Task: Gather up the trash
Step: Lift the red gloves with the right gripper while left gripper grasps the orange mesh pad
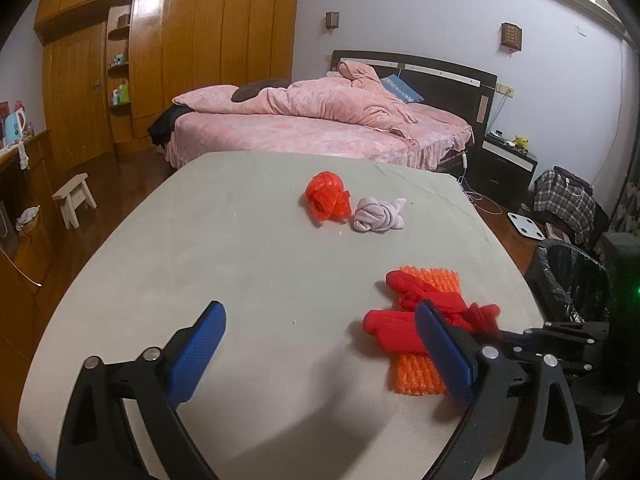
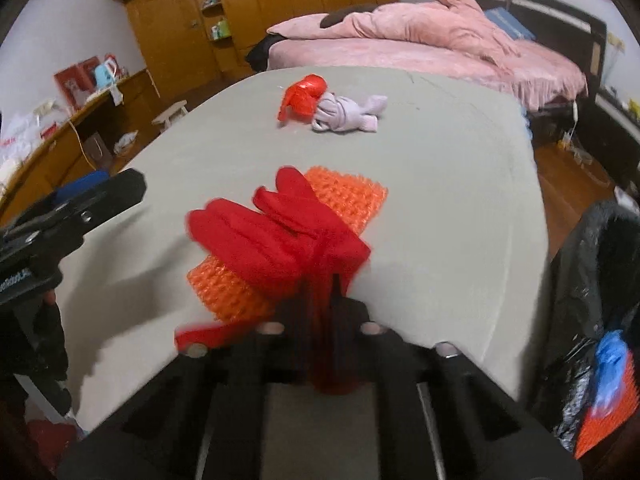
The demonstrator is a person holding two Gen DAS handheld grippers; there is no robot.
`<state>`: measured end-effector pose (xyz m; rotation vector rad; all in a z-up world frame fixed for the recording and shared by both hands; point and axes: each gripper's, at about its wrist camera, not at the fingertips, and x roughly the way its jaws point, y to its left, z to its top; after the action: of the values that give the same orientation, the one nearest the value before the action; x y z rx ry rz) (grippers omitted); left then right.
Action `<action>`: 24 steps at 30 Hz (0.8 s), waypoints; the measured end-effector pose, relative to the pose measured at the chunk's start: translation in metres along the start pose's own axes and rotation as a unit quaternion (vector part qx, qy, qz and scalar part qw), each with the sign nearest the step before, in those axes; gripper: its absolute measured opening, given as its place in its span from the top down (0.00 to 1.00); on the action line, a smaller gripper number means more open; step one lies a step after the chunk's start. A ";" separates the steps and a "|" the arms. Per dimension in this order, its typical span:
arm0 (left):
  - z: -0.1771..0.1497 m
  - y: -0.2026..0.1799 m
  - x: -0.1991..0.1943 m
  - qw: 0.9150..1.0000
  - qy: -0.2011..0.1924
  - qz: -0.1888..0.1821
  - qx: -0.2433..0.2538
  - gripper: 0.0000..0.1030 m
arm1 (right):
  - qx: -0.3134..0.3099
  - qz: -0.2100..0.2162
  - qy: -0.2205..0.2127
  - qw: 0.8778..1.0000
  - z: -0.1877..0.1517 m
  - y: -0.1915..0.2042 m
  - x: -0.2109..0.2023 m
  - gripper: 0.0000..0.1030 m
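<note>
A red knotted strip of cloth [image 2: 280,236] lies over an orange foam net [image 2: 348,196] on the grey table [image 2: 440,184]. My right gripper [image 2: 322,280] is shut on the knot's tail end. In the left wrist view the same red cloth [image 1: 400,328] and orange net [image 1: 416,372] lie to the right, with the right gripper [image 1: 504,334] reaching in from the right. My left gripper [image 1: 320,328] is open and empty above the table, its blue right finger [image 1: 444,356] in front of the cloth. An orange-red net ball [image 1: 326,196] and a lilac knotted cloth [image 1: 378,214] lie farther back.
A black-lined bin [image 1: 572,276] stands off the table's right edge; in the right wrist view the bin [image 2: 600,320] holds blue and orange scraps. A pink bed [image 1: 320,120] is behind the table, and a wooden wardrobe [image 1: 180,40] and a stool [image 1: 74,196] are to the left.
</note>
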<state>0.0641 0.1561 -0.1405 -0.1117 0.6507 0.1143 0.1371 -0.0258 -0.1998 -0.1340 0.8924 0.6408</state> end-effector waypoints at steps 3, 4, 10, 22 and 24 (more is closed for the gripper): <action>0.001 0.000 -0.001 1.000 -0.002 0.000 0.001 0.09 | 0.000 0.021 -0.020 1.000 0.005 0.003 -0.013 0.94; 0.002 0.001 -0.001 1.000 -0.002 0.000 0.000 0.09 | -0.002 0.023 -0.027 0.999 0.007 0.005 -0.017 0.94; 0.007 -0.002 -0.002 1.000 -0.006 -0.003 0.001 0.09 | -0.002 0.028 -0.075 0.997 0.027 0.006 -0.054 0.94; 0.001 -0.042 0.023 0.998 0.025 -0.043 0.034 0.10 | 0.040 -0.022 -0.111 0.993 0.043 -0.036 -0.078 0.94; -0.001 -0.050 0.032 0.997 0.035 -0.050 0.040 0.12 | 0.045 -0.026 -0.105 0.993 0.039 -0.041 -0.074 0.94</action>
<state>0.0955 0.1089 -0.1574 -0.0718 0.7179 -0.0114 0.1533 -0.0794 -0.1249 -0.0089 0.7099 0.5541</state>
